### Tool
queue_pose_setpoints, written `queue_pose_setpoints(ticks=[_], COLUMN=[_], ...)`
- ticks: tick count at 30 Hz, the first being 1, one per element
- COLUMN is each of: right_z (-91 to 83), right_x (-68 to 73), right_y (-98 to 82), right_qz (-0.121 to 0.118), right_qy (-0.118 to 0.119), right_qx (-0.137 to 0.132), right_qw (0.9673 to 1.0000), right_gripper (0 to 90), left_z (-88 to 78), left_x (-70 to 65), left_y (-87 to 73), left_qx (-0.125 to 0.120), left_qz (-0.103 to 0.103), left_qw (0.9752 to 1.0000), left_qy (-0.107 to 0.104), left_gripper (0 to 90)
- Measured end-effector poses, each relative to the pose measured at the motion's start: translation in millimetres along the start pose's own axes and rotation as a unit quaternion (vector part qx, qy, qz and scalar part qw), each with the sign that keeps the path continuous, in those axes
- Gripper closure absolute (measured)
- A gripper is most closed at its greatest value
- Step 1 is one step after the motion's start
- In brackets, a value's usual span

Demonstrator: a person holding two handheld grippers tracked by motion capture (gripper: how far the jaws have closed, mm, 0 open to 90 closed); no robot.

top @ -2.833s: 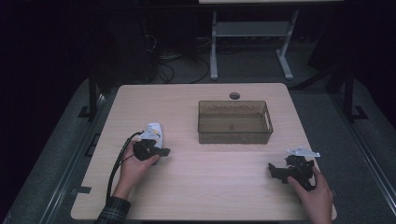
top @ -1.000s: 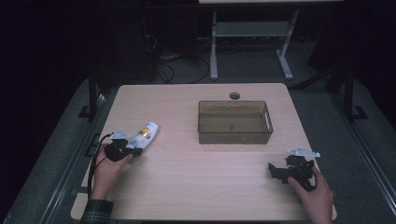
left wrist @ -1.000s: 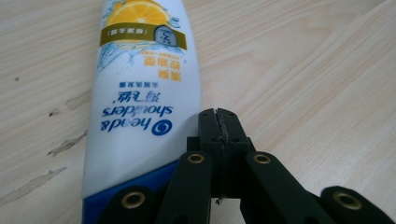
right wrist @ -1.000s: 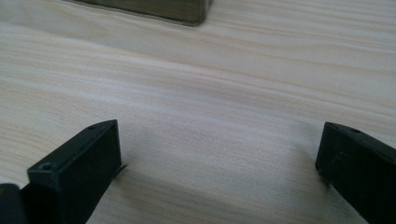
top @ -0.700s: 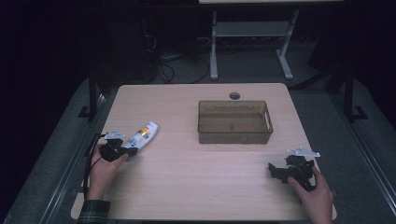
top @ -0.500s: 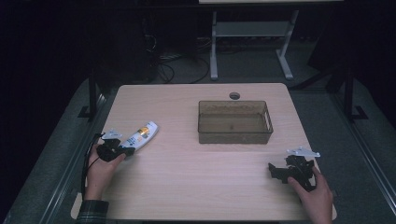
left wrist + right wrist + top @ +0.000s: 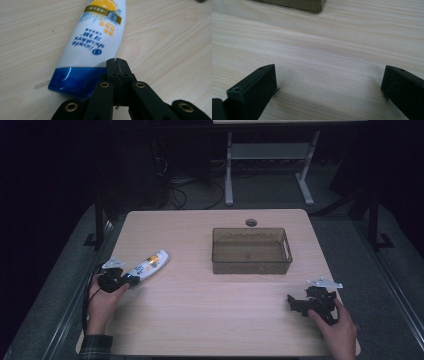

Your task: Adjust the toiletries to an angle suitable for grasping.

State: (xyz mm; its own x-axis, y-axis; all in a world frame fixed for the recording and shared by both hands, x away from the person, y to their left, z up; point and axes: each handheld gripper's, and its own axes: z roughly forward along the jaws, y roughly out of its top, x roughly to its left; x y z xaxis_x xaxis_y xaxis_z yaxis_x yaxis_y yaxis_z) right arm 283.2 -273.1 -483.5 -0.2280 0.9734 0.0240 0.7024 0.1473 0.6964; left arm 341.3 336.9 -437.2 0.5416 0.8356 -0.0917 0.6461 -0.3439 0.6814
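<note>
Shampoo tube (image 7: 96, 41) top cropped, blue cap behind closed left gripper (image 7: 117, 65)

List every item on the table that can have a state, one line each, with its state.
Shampoo bottle: lying flat on the table, blue cap end toward the left tool, not gripped.
Brown bin: upright, open-topped, apparently empty.
Left tool: shut on nothing, tips beside the bottle's cap end.
Right tool: open, nothing between its jaws, low over bare wood.

Dim, dark-edged high view; brighter close views, soft blur on near claws.
</note>
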Motion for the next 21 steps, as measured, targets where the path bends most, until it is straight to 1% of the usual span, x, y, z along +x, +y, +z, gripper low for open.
queue_pose_setpoints(ticks=[2, 5, 7, 9, 11, 14, 16, 21], right_z=[0.0, 0.0, 0.0, 0.0, 0.0, 0.0, 0.0, 0.0], right_x=[0.0, -0.1, 0.0, 0.0, 0.0, -0.1, 0.0, 0.0], right_y=[0.0, 0.1, 0.0, 0.0, 0.0, 0.1, 0.0, 0.0], right_qz=[0.0, 0.0, 0.0, 0.0, 0.0, 0.0, 0.0, 0.0], right_qy=[0.0, 0.0, 0.0, 0.0, 0.0, 0.0, 0.0, 0.0], right_qx=[0.0, 0.0, 0.0, 0.0, 0.0, 0.0, 0.0, 0.0], right_qw=[1.0, 1.0, 1.0, 1.0, 1.0, 1.0, 1.0, 1.0], right_gripper=[0.0, 0.0, 0.0, 0.0, 0.0, 0.0, 0.0, 0.0], left_z=[-0.1, 1.4, 1.9, 1.9, 2.5, 3.1, 3.0, 4.6], left_x=[-1.3, -2.5, -2.9, -3.3, -2.8, -1.6, -0.6, 1.1], left_y=[2.6, 8.7, 11.8, 15.3, 19.6, 24.2, 31.5, 43.7], left_qx=[0.0, -0.007, -0.003, -0.005, -0.006, -0.009, -0.008, -0.007], left_qz=[0.002, -0.001, -0.002, -0.002, 0.002, 0.001, 0.004, 0.013], left_qw=[1.0, 1.0, 1.0, 0.9999, 0.9999, 0.9999, 0.9999, 0.9998], left_qy=[-0.001, -0.005, -0.006, -0.009, -0.01, -0.013, -0.012, -0.012], left_gripper=[90.0, 90.0, 90.0, 90.0, 90.0, 90.0, 90.0, 90.0])
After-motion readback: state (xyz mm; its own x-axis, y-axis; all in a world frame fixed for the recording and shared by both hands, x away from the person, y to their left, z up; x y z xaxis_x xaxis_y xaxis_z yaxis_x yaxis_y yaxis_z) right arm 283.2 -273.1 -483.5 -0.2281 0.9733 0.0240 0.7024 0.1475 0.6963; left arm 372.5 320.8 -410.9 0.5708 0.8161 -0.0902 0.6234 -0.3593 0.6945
